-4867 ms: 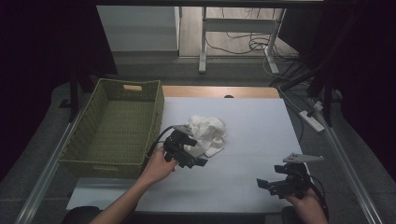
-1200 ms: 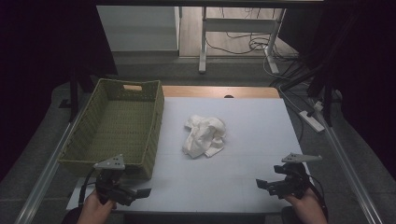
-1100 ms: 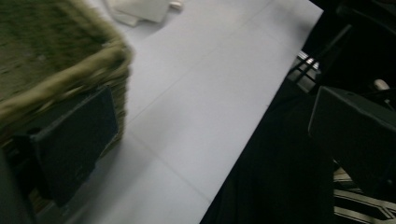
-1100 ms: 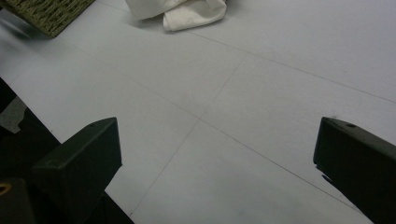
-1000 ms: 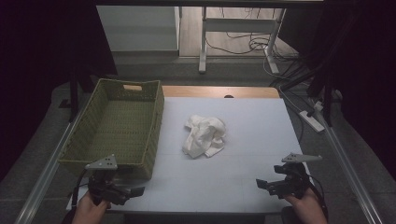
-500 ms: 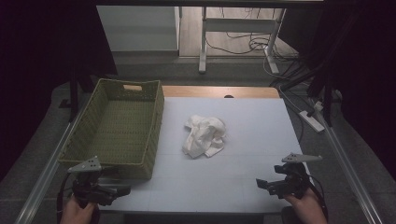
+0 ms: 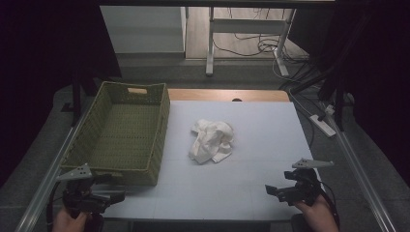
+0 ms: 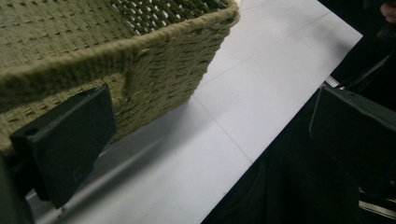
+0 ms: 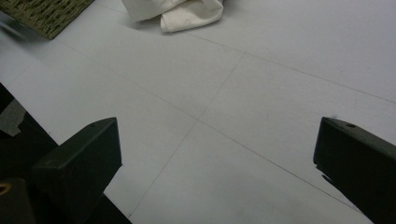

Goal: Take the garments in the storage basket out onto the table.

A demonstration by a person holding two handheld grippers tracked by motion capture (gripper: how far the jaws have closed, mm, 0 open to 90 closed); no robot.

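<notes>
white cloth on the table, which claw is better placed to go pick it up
Probably the right claw: open, over the table, facing the white cloth with bare mat between. The left claw, also open, sits off the table's corner beside the basket.

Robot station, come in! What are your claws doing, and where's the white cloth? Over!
Left claw and right claw open, empty, at the near table edge. White cloth crumpled mid-table, beside the green basket. Nothing in the way.
</notes>
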